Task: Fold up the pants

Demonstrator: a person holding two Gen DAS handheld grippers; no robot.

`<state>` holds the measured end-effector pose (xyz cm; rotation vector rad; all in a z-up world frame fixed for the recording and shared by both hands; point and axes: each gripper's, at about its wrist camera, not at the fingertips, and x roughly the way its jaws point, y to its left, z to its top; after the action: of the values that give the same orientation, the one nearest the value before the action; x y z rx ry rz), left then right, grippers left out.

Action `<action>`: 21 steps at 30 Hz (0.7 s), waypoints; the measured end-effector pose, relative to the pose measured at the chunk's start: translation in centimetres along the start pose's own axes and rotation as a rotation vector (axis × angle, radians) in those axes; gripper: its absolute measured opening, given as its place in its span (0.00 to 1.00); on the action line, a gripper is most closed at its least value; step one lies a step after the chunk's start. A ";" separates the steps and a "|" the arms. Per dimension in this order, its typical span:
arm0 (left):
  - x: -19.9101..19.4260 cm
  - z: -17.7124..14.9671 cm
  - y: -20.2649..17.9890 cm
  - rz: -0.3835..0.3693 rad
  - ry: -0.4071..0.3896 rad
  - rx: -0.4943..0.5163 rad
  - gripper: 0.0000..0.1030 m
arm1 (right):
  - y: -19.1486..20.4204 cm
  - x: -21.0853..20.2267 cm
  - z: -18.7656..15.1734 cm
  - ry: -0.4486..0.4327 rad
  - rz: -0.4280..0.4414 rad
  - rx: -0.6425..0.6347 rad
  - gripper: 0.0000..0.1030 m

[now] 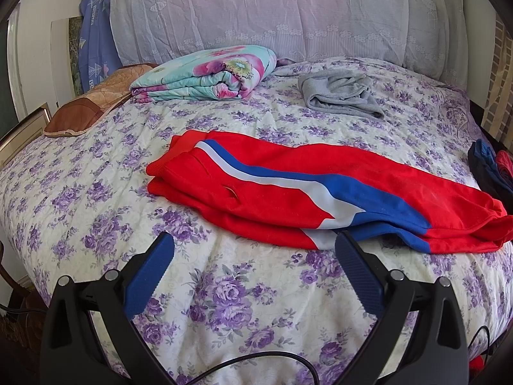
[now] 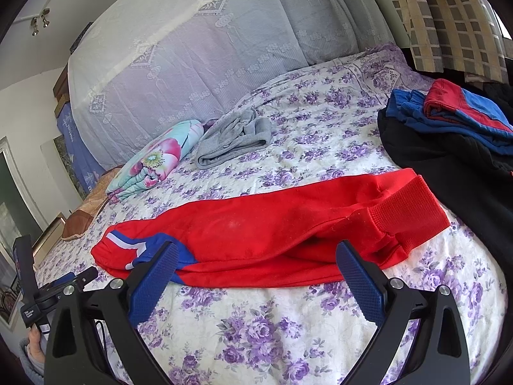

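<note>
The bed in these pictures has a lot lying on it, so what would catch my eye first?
The red pants with a blue and white stripe, laid lengthwise across the floral bedspread, stand out most. Behind them, near the headboard, lie a folded flowered quilt and a crumpled grey garment. In front, the left tool and right tool both hang open just short of the pants.

Both grippers (image 1: 255,240) (image 2: 256,250) — black frames, ribbed blue pads (image 1: 150,276), silver screws.

No legible text anywhere; small white lettering on the left hand-held gripper (image 2: 81,277) too blurred.
</note>
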<state>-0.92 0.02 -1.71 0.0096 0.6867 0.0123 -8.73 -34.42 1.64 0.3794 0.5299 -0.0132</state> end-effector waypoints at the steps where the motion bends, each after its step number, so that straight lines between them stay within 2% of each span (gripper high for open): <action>1: 0.0 -0.2 0.1 0.000 0.001 -0.001 0.95 | 0.0 0.0 -0.1 0.000 0.001 0.001 0.96; 11: 0.1 -0.2 0.1 -0.002 0.009 -0.005 0.95 | -0.3 0.4 -0.2 0.008 0.001 0.002 0.96; 13: 0.4 -0.2 0.7 -0.022 0.026 -0.026 0.95 | -0.7 0.5 -0.3 0.015 0.008 0.010 0.96; 15: 0.9 -0.1 1.9 -0.045 0.053 -0.071 0.95 | -1.3 0.7 -0.4 0.028 0.033 0.022 0.96; 18: 1.8 0.0 4.2 -0.092 0.098 -0.159 0.95 | -2.8 0.7 -0.9 0.041 0.129 0.061 0.96; 21: 2.6 -0.1 6.5 -0.146 0.125 -0.262 0.95 | -4.6 0.6 -1.3 0.040 0.171 0.123 0.96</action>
<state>0.98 6.54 -3.34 -0.2949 0.8054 -0.0376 -9.39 -38.22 -1.30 0.5455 0.5357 0.1269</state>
